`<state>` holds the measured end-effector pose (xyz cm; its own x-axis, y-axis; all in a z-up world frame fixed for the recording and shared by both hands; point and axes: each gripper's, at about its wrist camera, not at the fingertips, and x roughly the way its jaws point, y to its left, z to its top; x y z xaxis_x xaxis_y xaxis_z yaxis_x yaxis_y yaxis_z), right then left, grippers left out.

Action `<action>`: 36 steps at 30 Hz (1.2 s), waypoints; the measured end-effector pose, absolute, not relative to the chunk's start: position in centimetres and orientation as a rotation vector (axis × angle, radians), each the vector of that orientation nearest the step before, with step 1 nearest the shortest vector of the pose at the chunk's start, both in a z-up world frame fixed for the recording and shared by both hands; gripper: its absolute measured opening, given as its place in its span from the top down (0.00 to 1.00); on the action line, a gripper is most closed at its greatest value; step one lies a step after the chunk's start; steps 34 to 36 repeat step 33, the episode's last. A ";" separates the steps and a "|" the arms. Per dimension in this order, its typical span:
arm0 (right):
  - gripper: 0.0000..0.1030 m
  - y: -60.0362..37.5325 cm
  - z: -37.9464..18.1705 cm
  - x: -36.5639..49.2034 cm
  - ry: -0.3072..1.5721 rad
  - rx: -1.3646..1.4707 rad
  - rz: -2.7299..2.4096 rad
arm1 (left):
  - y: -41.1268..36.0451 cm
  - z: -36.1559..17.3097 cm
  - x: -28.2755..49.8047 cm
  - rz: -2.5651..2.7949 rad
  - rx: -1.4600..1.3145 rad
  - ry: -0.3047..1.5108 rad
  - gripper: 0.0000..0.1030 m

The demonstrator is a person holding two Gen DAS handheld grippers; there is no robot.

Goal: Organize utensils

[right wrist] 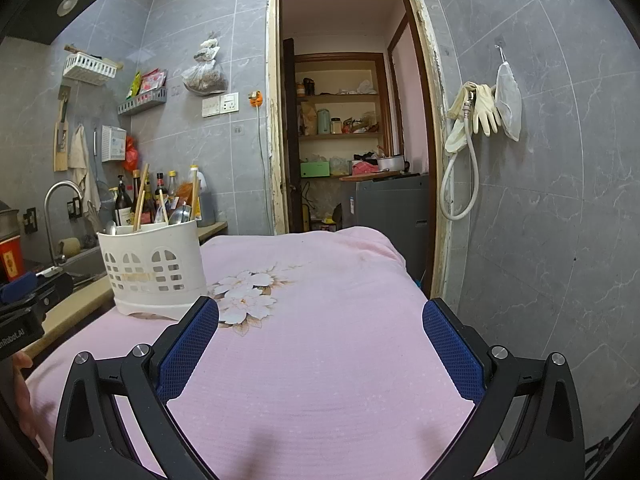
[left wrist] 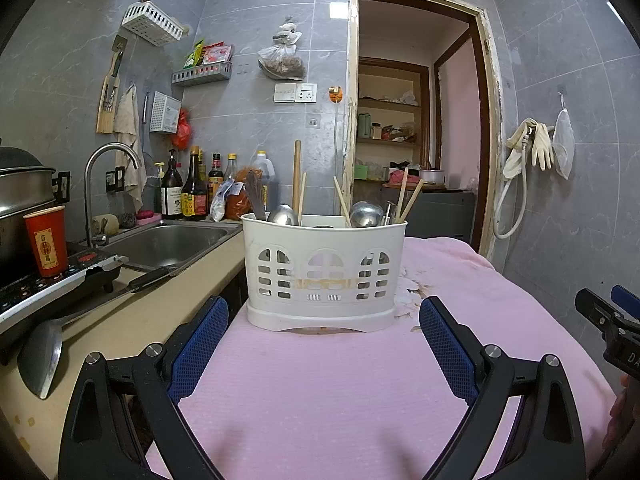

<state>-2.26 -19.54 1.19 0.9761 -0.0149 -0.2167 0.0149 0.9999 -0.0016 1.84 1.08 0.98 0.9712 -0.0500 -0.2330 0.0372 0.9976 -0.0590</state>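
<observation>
two empty grippers face a white utensil holder (left wrist: 325, 270) on a pink cloth (left wrist: 320, 392)

both the left gripper (left wrist: 324, 320) and the right gripper (right wrist: 320, 320) have their jaws spread wide with nothing between them. the holder stands upright near the cloth's left edge, just ahead of the left gripper, and already carries ladles (left wrist: 366, 213), chopsticks (left wrist: 405, 196) and a wooden stick (left wrist: 296, 176). judging by that, most utensils look sorted, but a metal spatula (left wrist: 40, 354) lies loose on the counter (left wrist: 132, 320) beside the sink (left wrist: 168, 242), so at least that piece seems left to collect. the left view alone shows the spatula, the sink basin and a red cup (left wrist: 46, 240); the right view alone shows the flower print (right wrist: 246, 292) on the cloth, mostly hidden behind the holder in the left view, and has the holder off to its left
</observation>
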 end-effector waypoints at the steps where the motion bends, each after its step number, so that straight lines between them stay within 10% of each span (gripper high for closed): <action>1: 0.00 -19.6 1.2 -2.2 0.219 0.000 -0.015 | 1.0 1.0 1.8 -0.044 -0.054 0.237 0.09; 36: 0.00 -19.1 0.8 -2.5 0.224 0.005 -0.009 | 1.6 0.1 2.8 -0.068 -0.067 0.291 0.09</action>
